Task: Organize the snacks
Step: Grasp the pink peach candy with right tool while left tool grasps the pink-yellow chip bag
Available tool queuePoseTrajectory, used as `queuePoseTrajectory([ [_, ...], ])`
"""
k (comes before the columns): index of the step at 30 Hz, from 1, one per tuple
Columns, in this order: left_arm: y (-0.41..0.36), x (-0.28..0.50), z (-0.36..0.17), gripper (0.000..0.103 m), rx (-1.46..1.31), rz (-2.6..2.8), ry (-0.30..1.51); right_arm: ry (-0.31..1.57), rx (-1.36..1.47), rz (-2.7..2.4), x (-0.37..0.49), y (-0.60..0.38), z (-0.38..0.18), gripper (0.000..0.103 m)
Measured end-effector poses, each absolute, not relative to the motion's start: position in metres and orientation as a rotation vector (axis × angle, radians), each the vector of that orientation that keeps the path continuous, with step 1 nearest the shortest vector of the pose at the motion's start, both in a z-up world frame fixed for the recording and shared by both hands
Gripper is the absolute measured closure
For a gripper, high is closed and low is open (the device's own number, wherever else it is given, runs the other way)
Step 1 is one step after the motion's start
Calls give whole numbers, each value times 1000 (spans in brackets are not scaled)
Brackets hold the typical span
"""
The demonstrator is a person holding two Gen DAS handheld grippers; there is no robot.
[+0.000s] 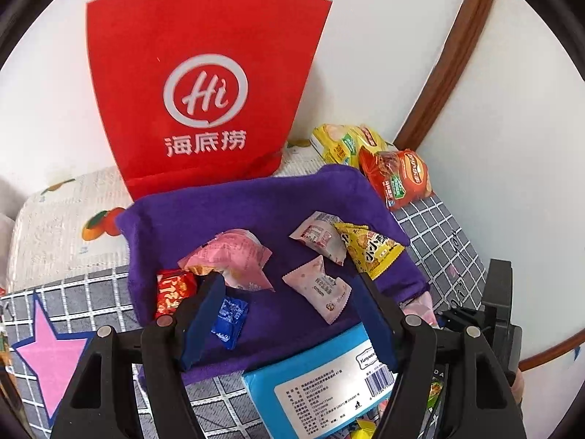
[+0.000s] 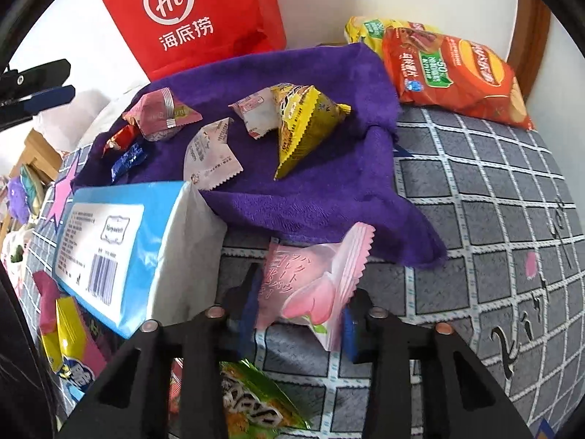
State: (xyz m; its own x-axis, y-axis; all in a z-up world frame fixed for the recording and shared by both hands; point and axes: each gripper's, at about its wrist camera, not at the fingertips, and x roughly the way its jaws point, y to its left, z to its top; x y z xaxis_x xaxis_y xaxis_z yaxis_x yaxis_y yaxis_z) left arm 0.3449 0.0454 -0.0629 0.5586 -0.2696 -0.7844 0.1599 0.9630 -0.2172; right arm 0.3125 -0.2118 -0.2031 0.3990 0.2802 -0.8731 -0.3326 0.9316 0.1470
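Note:
A purple cloth (image 1: 256,212) (image 2: 310,190) lies on the grid-patterned surface with several small snacks on it: a yellow triangular packet (image 1: 369,248) (image 2: 299,128), pink and white packets (image 1: 318,289), a red packet (image 1: 172,289) and a blue candy (image 1: 228,320). My left gripper (image 1: 289,322) hovers open above the cloth's near part, with nothing between its fingers. My right gripper (image 2: 299,311) is shut on a pink snack packet (image 2: 303,285) just off the cloth's near edge, low over the surface.
A red paper bag (image 1: 204,84) (image 2: 190,11) stands against the wall behind the cloth. An orange chips bag (image 1: 398,179) (image 2: 457,77) and a yellow bag (image 1: 343,139) lie at the back right. A blue tissue pack (image 1: 321,387) (image 2: 120,252) lies at the cloth's near edge, with more snacks beside it.

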Motion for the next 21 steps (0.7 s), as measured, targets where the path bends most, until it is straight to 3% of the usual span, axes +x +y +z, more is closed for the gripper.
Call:
queuePoseTrajectory([
  [11, 42, 277, -62, 33, -111, -207, 916, 943, 118, 279, 250, -274, -151, 66],
  [21, 27, 193, -97, 32, -175, -275, 957, 877, 92, 137, 194, -295, -175, 66],
])
